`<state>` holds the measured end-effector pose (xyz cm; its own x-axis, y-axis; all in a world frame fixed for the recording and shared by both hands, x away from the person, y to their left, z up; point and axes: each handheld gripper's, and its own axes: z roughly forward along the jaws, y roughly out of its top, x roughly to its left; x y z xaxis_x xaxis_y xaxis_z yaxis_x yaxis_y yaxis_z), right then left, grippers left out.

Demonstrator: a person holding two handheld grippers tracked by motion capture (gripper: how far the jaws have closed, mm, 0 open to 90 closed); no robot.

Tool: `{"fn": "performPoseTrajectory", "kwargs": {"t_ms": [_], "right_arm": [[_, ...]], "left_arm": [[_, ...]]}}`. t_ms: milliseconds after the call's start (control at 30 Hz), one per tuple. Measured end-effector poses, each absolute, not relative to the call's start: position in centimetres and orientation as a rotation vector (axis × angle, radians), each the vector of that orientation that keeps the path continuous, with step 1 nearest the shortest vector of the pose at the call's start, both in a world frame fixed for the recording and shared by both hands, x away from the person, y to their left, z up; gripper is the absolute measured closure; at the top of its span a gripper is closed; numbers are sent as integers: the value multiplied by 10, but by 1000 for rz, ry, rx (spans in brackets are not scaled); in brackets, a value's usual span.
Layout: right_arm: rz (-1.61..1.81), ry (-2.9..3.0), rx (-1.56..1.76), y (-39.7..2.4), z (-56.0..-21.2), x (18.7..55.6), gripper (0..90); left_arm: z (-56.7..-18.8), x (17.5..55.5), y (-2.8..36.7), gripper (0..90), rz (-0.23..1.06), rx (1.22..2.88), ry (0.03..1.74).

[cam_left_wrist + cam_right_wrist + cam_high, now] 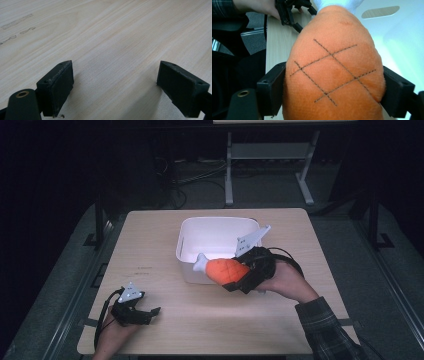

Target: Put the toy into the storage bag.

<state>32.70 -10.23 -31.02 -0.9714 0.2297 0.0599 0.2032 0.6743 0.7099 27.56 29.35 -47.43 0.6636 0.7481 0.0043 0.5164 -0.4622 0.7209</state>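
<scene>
An orange plush drumstick (226,269) with a white bone end and stitched cross lines is held off the table at the front edge of a white bin (186,239). My right gripper (239,276) is shut on its fat end; in the right gripper view the plush drumstick (334,72) bulges between both pads (270,92). The bone end points left, over the bin's near wall. My left gripper (150,312) rests at the table's front left corner, open, with bare wood between its pads (57,85).
The light wooden table (150,250) has bare room left of the bin and along the front. Dark floor, cables and a white table frame (229,165) lie beyond the far edge. A plaid sleeve (327,330) comes in at the bottom right.
</scene>
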Motion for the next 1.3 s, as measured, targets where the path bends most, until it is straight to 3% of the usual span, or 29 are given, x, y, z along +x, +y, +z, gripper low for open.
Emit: {"fn": "performPoseTrajectory", "kwargs": {"t_ms": [733,1300], "right_arm": [[1139,2864,305,-90,-286,375,187],[1096,2953,247,-70,-298,421,184]], "left_arm": [[-474,276,293,132,420,2166,972],[-474,276,294,132,423,2172,969]]}}
